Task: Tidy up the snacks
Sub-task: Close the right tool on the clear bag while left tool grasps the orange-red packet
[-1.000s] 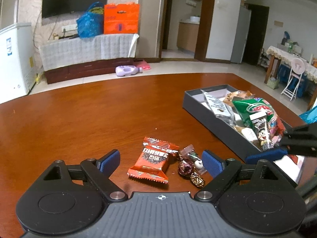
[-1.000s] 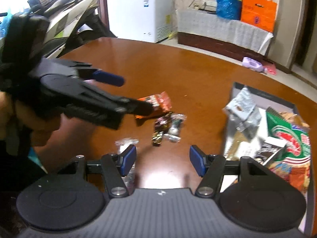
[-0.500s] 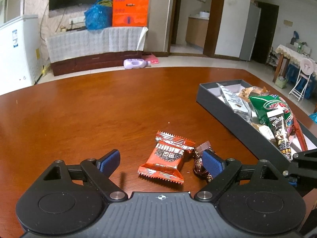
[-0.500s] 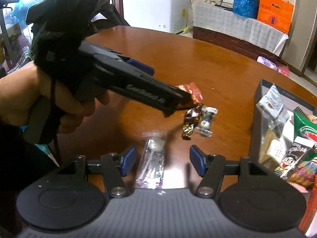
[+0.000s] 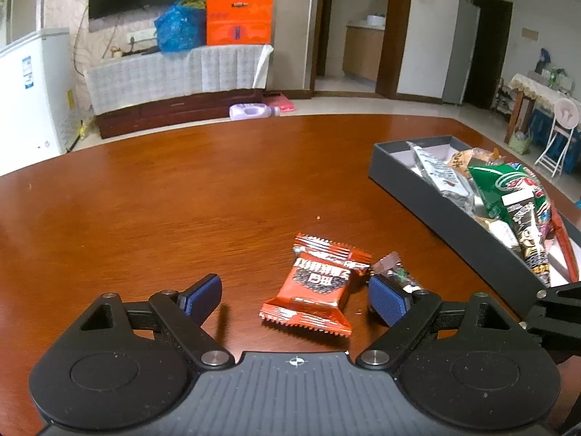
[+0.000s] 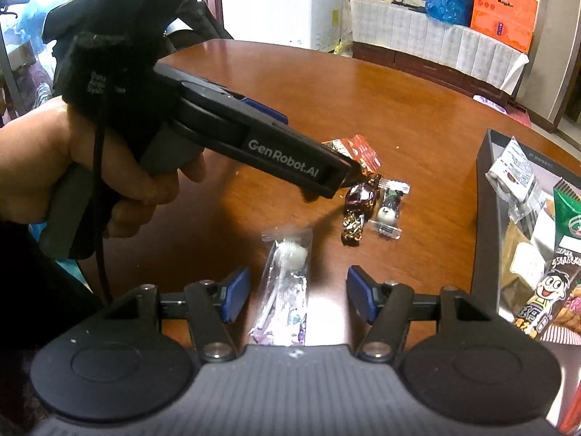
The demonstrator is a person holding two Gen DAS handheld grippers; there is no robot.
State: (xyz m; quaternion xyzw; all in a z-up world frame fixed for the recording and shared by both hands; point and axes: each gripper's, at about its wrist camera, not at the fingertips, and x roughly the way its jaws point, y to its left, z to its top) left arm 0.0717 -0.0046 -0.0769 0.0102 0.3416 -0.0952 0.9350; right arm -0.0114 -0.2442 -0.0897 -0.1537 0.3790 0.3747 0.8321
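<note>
Two orange snack packets point(image 5: 315, 285) lie stacked on the brown table, between the open jaws of my left gripper point(image 5: 294, 296). Small wrapped candies point(image 5: 395, 272) lie by its right pad point(image 5: 386, 303). In the right wrist view my open right gripper point(image 6: 296, 296) straddles a clear-wrapped lollipop point(image 6: 287, 283). Beyond it lie a dark foil candy point(image 6: 357, 210) and a clear-wrapped candy point(image 6: 388, 209). The left gripper body point(image 6: 254, 145) reaches over the orange packets point(image 6: 357, 152). A dark grey box point(image 5: 446, 214) at the right holds several snack bags point(image 5: 508, 189).
The box also shows at the right of the right wrist view point(image 6: 484, 218). The table edge curves at the far side. A white freezer point(image 5: 29, 94), a draped cabinet point(image 5: 174, 72) and a doorway stand beyond.
My left gripper has moved forward and down so the orange packets now sit between its jaws. My right gripper has closed in on the clear-wrapped lollipop, which now lies between its pads.
</note>
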